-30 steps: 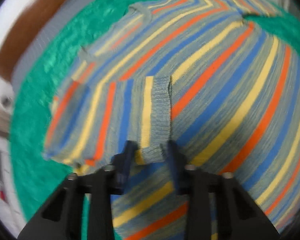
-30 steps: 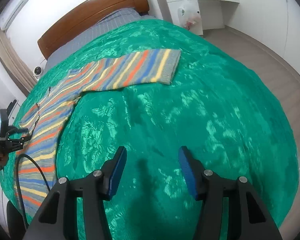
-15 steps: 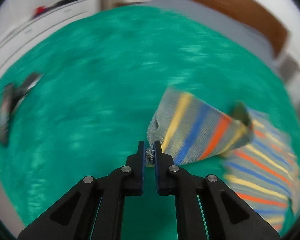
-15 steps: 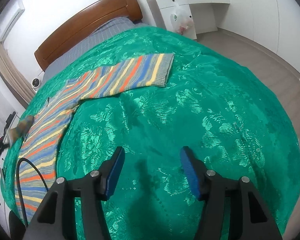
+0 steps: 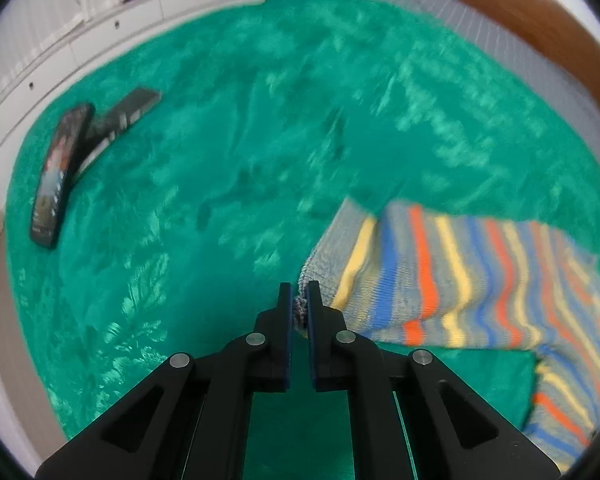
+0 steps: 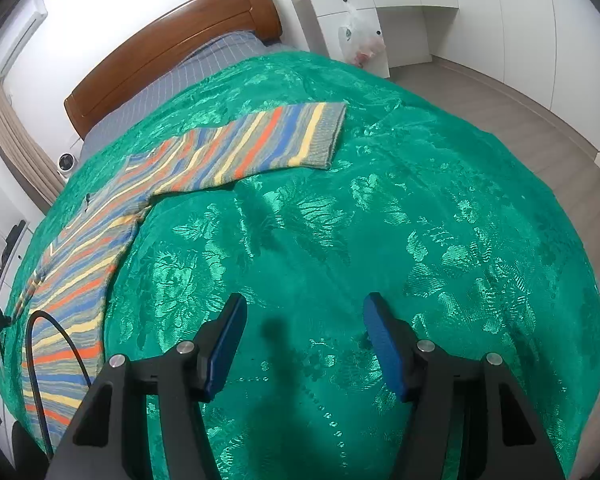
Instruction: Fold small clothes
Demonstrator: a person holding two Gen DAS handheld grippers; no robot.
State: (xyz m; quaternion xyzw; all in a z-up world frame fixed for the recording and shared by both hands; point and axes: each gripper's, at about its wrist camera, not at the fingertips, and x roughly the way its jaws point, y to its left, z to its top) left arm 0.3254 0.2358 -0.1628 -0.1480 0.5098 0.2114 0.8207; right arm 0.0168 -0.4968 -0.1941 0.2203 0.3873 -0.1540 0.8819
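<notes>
your left gripper (image 5: 299, 300) is clenched on the grey ribbed cuff (image 5: 324, 260) of the striped sweater's sleeve (image 5: 440, 280); a tuft of knit shows between the nearly closed pads. the sleeve trails from the pinch out to the right in the left wrist view, lifted a little above the green bedspread (image 5: 220, 160), with a soft bend in it where it meets the rest of the garment. in this step the sleeve looks drawn out sideways so it can be laid flat before folding. keep the grip on the cuff's edge as it is, hold light tension along the sleeve's length, and lower it so the stripes lie straight and no crease is trapped under it. let go only when the cuff rests on the bed.

your right gripper (image 6: 304, 344) hangs released, its blue pads well apart with nothing between them, over bare bedspread near the bed's edge. the striped sweater (image 6: 80, 276) lies well away from it, across the bed, its other sleeve (image 6: 268, 140) already spread flat toward the wooden headboard (image 6: 172, 44). a black cable (image 6: 56, 340) crosses the sweater's body; keep it from dragging the knit.

farther out, a phone (image 5: 58, 172) and a dark flat device (image 5: 120, 120), possibly a remote, lie on the bedspread, apart from the sleeve; steer the cuff clear of them.
</notes>
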